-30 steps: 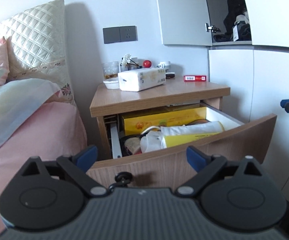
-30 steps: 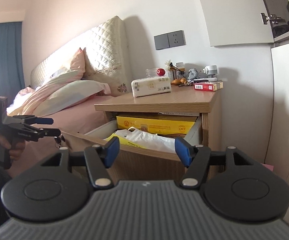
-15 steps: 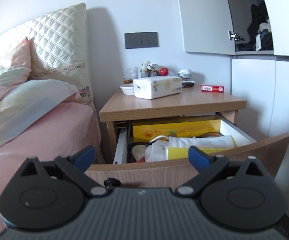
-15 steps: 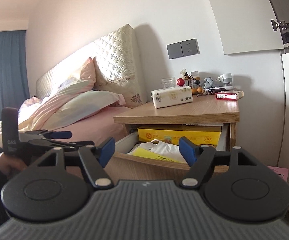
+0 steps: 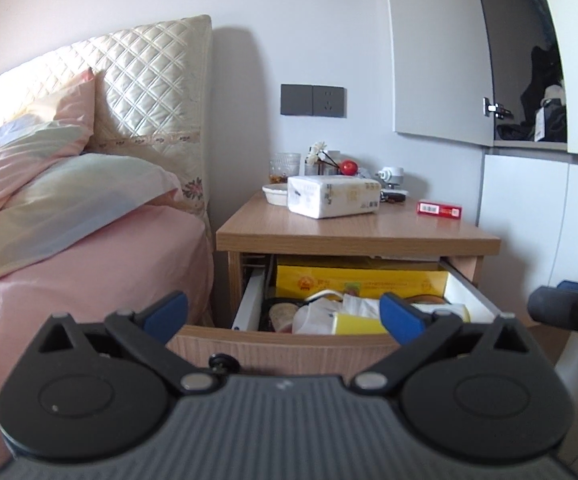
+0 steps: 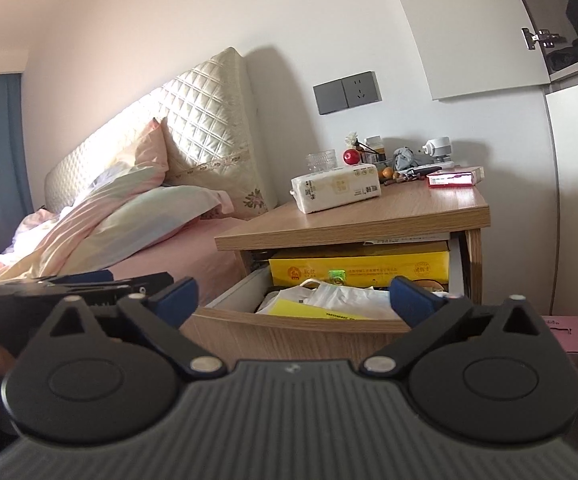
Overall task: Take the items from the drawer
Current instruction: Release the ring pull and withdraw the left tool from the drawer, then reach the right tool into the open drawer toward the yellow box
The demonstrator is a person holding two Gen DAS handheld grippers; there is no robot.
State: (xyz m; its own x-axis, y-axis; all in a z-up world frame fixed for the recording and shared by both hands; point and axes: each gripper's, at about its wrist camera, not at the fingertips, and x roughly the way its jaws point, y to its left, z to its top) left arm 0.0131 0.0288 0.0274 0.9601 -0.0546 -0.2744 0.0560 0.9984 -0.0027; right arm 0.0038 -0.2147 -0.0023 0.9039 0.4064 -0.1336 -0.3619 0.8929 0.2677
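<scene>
The wooden nightstand's drawer (image 5: 273, 346) (image 6: 289, 334) stands pulled open. Inside lie a long yellow box (image 5: 361, 280) (image 6: 359, 268) at the back, a white plastic bag (image 5: 321, 314) (image 6: 341, 298) and a yellow packet (image 5: 355, 324) (image 6: 309, 308) in front. My left gripper (image 5: 285, 314) is open and empty, just in front of the drawer front and its small black knob (image 5: 221, 360). My right gripper (image 6: 295, 298) is open and empty, also before the drawer. The left gripper shows at the left edge of the right wrist view (image 6: 89, 284).
On the nightstand top (image 5: 353, 230) sit a white tissue pack (image 5: 333, 196), a red box (image 5: 439, 209), a glass and small clutter. A bed with pink sheet (image 5: 69, 280) lies left. White wardrobe doors (image 5: 529, 220) stand right.
Both grippers have pulled back and swung so the drawer sits centred ahead; the left gripper has come off the knob. The drawer stays open.
</scene>
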